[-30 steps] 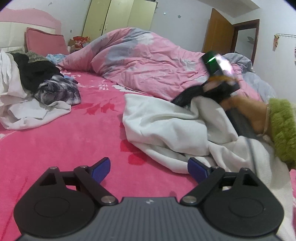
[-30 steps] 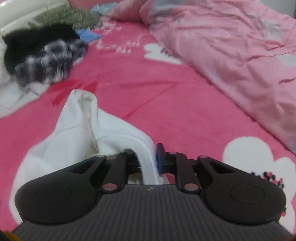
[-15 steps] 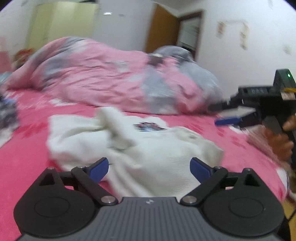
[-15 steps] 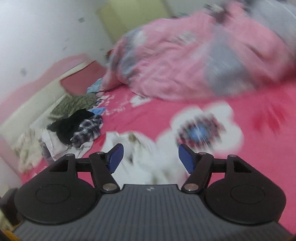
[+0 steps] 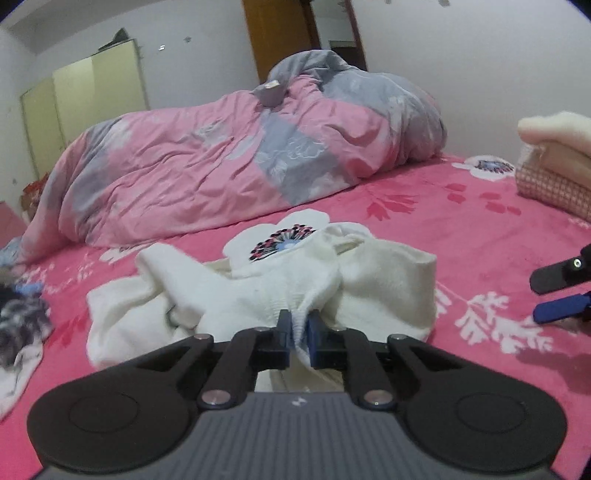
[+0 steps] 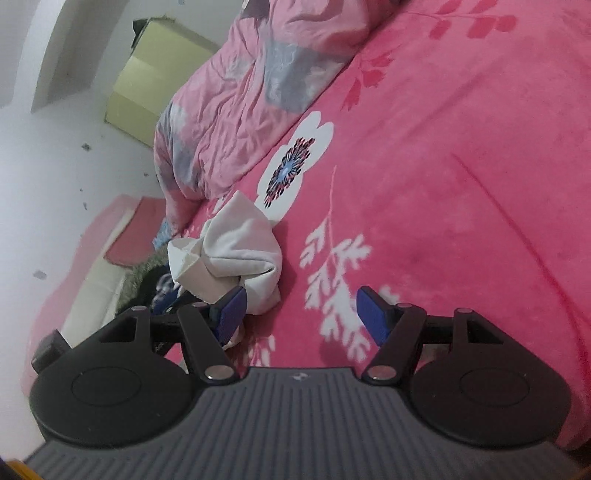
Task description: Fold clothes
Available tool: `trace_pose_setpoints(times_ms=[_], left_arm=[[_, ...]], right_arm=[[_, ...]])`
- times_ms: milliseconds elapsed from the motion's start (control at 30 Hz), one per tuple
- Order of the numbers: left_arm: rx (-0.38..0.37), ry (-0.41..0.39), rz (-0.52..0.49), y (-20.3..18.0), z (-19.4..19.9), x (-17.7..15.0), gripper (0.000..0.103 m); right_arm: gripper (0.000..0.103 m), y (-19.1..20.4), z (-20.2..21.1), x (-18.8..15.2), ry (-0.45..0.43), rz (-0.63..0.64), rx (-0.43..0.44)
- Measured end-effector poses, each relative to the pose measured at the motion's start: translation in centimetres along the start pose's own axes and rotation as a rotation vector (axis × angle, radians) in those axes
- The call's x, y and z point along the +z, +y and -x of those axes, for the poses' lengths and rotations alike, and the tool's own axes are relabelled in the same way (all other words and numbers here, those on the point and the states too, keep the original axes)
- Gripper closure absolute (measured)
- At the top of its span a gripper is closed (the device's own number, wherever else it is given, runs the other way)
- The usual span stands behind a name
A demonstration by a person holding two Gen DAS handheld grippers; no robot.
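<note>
While the white garment (image 5: 258,291) lay crumpled on the pink floral bedsheet (image 5: 461,236), a gathered fold of its knitted edge was pinched between the blue pads of the left gripper (image 5: 299,332), whose fingers were drawn together on the cloth. The rest of the garment was spread in loose heaps in front of that gripper, with one bulge to the left and a wider cuff-like opening to the right, and part of it was draped over a white flower printed on the sheet. The right gripper (image 6: 299,314) was seen with its fingers held wide apart and nothing between them; in the right wrist view (which was rolled sharply to one side) the same white garment (image 6: 229,254) was found beyond its left pad, near it but not gripped by it. In the left wrist view the tips of the right gripper (image 5: 557,295) were caught at the right edge, just above the sheet and apart from the garment. A rumpled pink and grey quilt (image 5: 229,166) was piled across the far side of the bed. A stack of folded cloth (image 5: 557,158), cream above and pink-checked below, was set on the sheet at the far right. A dark plaid heap of other clothes (image 5: 18,325) was glimpsed at the left edge, blurred. Pale green wardrobe doors (image 5: 85,99) and a brown door (image 5: 277,33) were visible against the white wall behind.
</note>
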State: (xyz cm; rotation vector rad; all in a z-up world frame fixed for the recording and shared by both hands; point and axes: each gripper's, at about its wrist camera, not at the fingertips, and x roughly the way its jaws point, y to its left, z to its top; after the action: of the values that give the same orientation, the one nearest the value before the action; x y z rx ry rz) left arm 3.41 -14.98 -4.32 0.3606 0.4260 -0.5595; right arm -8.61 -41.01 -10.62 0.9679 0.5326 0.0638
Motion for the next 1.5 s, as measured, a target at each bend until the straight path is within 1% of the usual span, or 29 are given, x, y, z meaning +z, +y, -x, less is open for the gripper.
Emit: trace_pose_setpoints(times_ms=[67, 167, 300, 433, 467, 533, 567, 600, 633, 667, 700, 733, 800, 900, 1000, 1067, 1133, 1167, 1200, 1267, 1300, 1333, 1367, 1433, 1500], left_arm=[[0.017, -0.009, 0.004, 0.6, 1.4, -0.7, 0.095], [0.056, 0.005, 0.018, 2.0, 4.1, -2.4, 0.096], [0.12, 0.07, 0.055, 4.6, 6.8, -5.3, 0.096], [0.183, 0.169, 0.163, 8.1, 7.2, -8.4, 0.098], [0.185, 0.186, 0.204, 9.1, 7.3, -9.0, 0.098], [0.165, 0.203, 0.271, 10.6, 7.7, -9.8, 0.097], [0.155, 0.209, 0.302, 11.2, 7.8, -10.0, 0.095], [0.148, 0.205, 0.324, 11.7, 8.2, -10.2, 0.087], [0.144, 0.196, 0.341, 12.2, 8.7, -10.4, 0.084], [0.142, 0.18, 0.354, 12.6, 9.2, -10.6, 0.077], [0.142, 0.159, 0.366, 13.0, 9.8, -10.7, 0.071], [0.144, 0.138, 0.378, 13.4, 10.4, -10.9, 0.07], [0.148, 0.096, 0.406, 14.1, 11.3, -11.1, 0.063], [0.142, 0.037, 0.458, 15.0, 11.8, -10.9, 0.057], [0.106, -0.01, 0.485, 14.9, 11.2, -10.0, 0.051], [0.066, -0.028, 0.466, 14.0, 10.2, -9.2, 0.047], [0.034, -0.023, 0.421, 12.6, 8.5, -8.5, 0.046], [0.025, -0.01, 0.395, 11.8, 7.6, -8.3, 0.046], [0.022, -0.001, 0.381, 11.2, 6.9, -8.3, 0.046], [0.019, 0.013, 0.368, 10.4, 5.7, -8.6, 0.046], [0.018, 0.02, 0.361, 9.9, 5.1, -8.7, 0.046], [0.017, 0.027, 0.354, 9.5, 4.5, -8.9, 0.046], [0.016, 0.034, 0.347, 9.1, 3.9, -9.0, 0.046], [0.002, 0.036, 0.386, 9.5, 3.6, -9.6, 0.044], [-0.01, 0.036, 0.426, 10.1, 3.5, -10.2, 0.041]], right_arm=[[0.037, -0.1, 0.1, 0.1, -0.009, 0.001, 0.01], [0.037, 0.2, 0.1, 0.7, -0.018, 0.026, 0.015], [0.037, 1.4, -1.3, 1.6, -0.023, 0.072, 0.011], [0.037, 3.0, -3.4, 2.7, -0.024, 0.124, 0.001], [0.037, 3.5, -3.9, 3.0, -0.025, 0.137, -0.002], [0.036, 4.3, -4.9, 3.5, -0.025, 0.164, -0.007], [0.034, 4.7, -5.6, 3.7, -0.024, 0.184, -0.024], [0.034, 5.3, -6.1, 3.7, -0.024, 0.213, -0.059], [0.034, 6.1, -6.6, 3.6, -0.026, 0.244, -0.097], [0.034, 6.9, -6.9, 3.3, -0.029, 0.287, -0.111], [0.034, 7.8, -6.9, 2.9, -0.033, 0.34, -0.105], [0.032, 8.7, -7.0, 2.4, -0.037, 0.393, -0.099], [0.025, 9.8, -8.1, 1.8, -0.016, 0.468, -0.102], [0.023, 11.4, -10.1, 0.8, 0.029, 0.569, -0.114], [0.023, 12.9, -12.0, -0.1, 0.073, 0.67, -0.126], [0.022, 12.9, -13.9, -0.7, 0.117, 0.708, -0.163], [0.022, 12.3, -15.8, -1.2, 0.139, 0.739, -0.212], [0.024, 12.0, -16.1, -1.1, 0.135, 0.728, -0.213], [0.028, 11.7, -16.1, -1.0, 0.129, 0.702, -0.198], [0.06, 11.4, -15.9, -0.4, 0.126, 0.641, -0.172], [0.067, 11.3, -15.6, 0.0, 0.12, 0.607, -0.165], [0.079, 11.2, -15.3, 0.5, 0.112, 0.579, -0.164], [0.082, 11.1, -14.9, 1.0, 0.1, 0.557, -0.16], [0.085, 11.4, -14.4, 2.0, 0.069, 0.541, -0.162], [0.086, 12.4, -14.3, 2.9, 0.019, 0.59, -0.195]])
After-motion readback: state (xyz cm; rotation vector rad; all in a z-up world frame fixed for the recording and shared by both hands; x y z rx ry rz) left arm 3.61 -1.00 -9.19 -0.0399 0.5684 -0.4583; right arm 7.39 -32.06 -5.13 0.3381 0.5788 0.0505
